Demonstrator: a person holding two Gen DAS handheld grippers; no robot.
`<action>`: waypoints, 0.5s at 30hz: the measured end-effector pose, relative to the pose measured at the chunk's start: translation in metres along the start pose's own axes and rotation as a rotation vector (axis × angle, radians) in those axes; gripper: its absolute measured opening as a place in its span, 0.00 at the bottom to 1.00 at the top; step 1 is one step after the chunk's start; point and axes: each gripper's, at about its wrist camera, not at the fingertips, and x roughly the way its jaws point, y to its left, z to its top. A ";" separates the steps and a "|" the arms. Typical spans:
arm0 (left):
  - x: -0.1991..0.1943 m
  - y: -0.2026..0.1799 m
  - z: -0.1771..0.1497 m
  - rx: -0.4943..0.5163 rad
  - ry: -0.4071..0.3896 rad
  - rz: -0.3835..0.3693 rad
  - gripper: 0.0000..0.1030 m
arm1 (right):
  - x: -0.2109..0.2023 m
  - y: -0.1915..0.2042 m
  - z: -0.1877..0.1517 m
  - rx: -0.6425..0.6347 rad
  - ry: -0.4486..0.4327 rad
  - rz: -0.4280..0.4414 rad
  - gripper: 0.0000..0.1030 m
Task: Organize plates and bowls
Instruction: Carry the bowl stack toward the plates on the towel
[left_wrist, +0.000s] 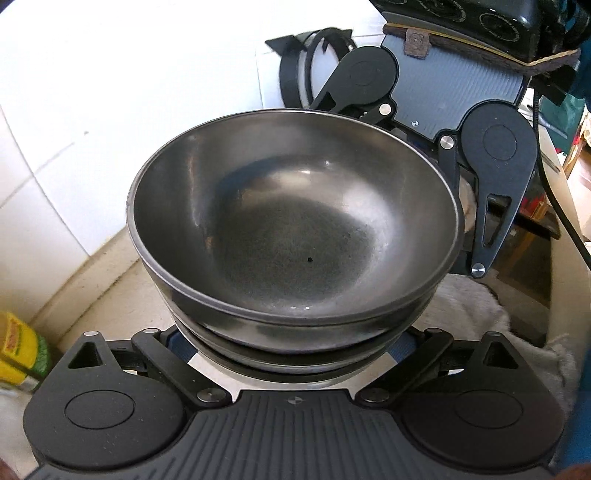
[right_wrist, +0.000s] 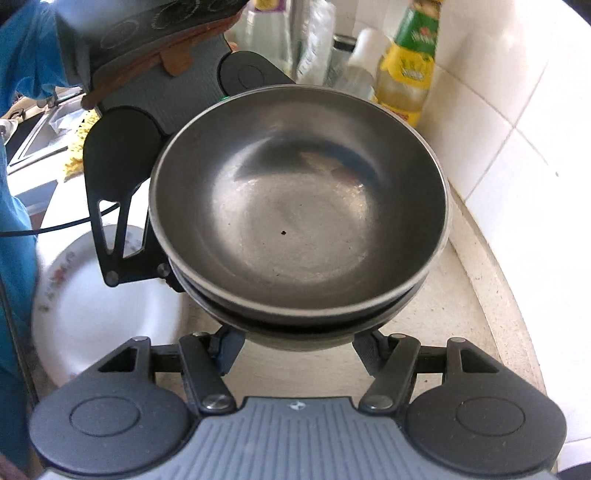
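Observation:
A stack of nested steel bowls (left_wrist: 295, 221) fills the left wrist view, held between my two grippers from opposite sides. My left gripper (left_wrist: 295, 354) reaches under the near side, its blue pads against the lowest bowl; the fingertips are hidden beneath it. Across the stack, the right gripper's body (left_wrist: 454, 85) faces me. In the right wrist view the same bowl stack (right_wrist: 299, 206) hangs clear above the beige counter (right_wrist: 461, 314). My right gripper (right_wrist: 299, 343) clasps the bottom bowl on both sides. The left gripper's body (right_wrist: 122, 147) shows at the upper left.
A white plate with a flower rim (right_wrist: 92, 302) lies on the counter left of the bowls. Bottles (right_wrist: 406, 66) stand at the back by the white tiled wall (right_wrist: 517, 110). A sink (right_wrist: 40, 129), a black stand (left_wrist: 314, 62), a white towel (left_wrist: 472, 314) and a blue sleeve (right_wrist: 18, 55) are around.

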 end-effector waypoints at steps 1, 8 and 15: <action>-0.001 -0.002 0.001 -0.007 0.003 0.004 0.96 | -0.005 0.007 0.002 0.003 -0.003 0.004 0.81; -0.038 -0.032 -0.013 -0.033 0.012 0.020 0.97 | -0.030 0.058 0.008 -0.003 -0.001 0.012 0.81; -0.058 -0.051 -0.021 -0.040 0.021 0.027 0.97 | -0.036 0.088 0.013 -0.010 0.013 0.018 0.81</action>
